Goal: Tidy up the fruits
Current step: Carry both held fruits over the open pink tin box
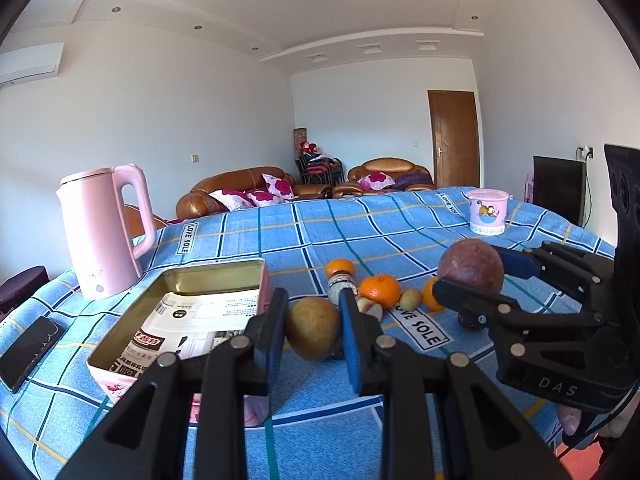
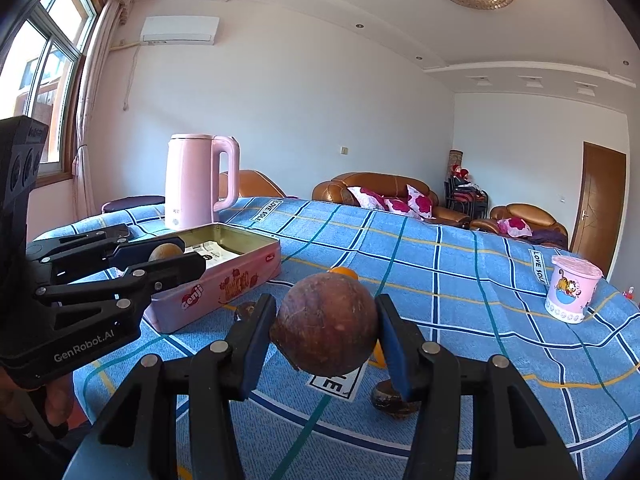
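Note:
My left gripper (image 1: 313,330) is shut on a round yellow-brown fruit (image 1: 313,326), held just right of the open pink tin (image 1: 216,270) lined with printed paper. In the right wrist view that left gripper (image 2: 176,255) and its fruit (image 2: 165,251) hang at the tin's (image 2: 224,284) near end. My right gripper (image 2: 326,330) is shut on a larger brown-purple round fruit (image 2: 328,324), raised above the cloth; the left wrist view shows the right gripper (image 1: 472,278) at the right. Oranges (image 1: 379,290) and a small green-brown fruit (image 1: 411,299) lie on the cloth between the grippers.
A pink kettle (image 1: 106,232) stands behind the tin and a phone (image 1: 28,346) lies at the left table edge. A pink lidded cup (image 2: 570,294) sits far right. Small dark fruits (image 2: 390,400) lie under the right gripper. A hand (image 2: 56,404) holds the left gripper.

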The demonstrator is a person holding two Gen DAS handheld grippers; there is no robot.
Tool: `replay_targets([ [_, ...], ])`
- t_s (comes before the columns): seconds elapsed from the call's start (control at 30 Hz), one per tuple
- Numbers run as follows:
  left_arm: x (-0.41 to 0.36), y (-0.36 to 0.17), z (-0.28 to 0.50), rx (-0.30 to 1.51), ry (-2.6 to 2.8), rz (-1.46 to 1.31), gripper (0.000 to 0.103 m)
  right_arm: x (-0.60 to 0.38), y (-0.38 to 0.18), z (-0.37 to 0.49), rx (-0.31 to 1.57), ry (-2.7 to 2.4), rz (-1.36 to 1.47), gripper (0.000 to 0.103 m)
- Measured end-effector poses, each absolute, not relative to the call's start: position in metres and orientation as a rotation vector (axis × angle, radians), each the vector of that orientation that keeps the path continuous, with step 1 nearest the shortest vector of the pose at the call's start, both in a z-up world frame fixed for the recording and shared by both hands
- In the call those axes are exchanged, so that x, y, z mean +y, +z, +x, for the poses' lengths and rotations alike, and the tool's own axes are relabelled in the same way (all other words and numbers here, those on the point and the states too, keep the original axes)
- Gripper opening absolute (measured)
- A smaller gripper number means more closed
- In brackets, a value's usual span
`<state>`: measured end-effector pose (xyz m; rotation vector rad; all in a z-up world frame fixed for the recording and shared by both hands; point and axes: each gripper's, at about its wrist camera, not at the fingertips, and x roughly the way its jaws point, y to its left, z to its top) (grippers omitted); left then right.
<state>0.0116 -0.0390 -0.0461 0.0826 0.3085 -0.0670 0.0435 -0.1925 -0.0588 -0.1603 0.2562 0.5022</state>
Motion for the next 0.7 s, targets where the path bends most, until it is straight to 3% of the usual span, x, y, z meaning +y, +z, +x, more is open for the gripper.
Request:
replay_targets([
  [0.7,0.036,-0.036,0.028,0.353,0.074,-0.03,0.027,-0.144,-0.024,0.066,0.287,0.641,-0.154,0.053],
])
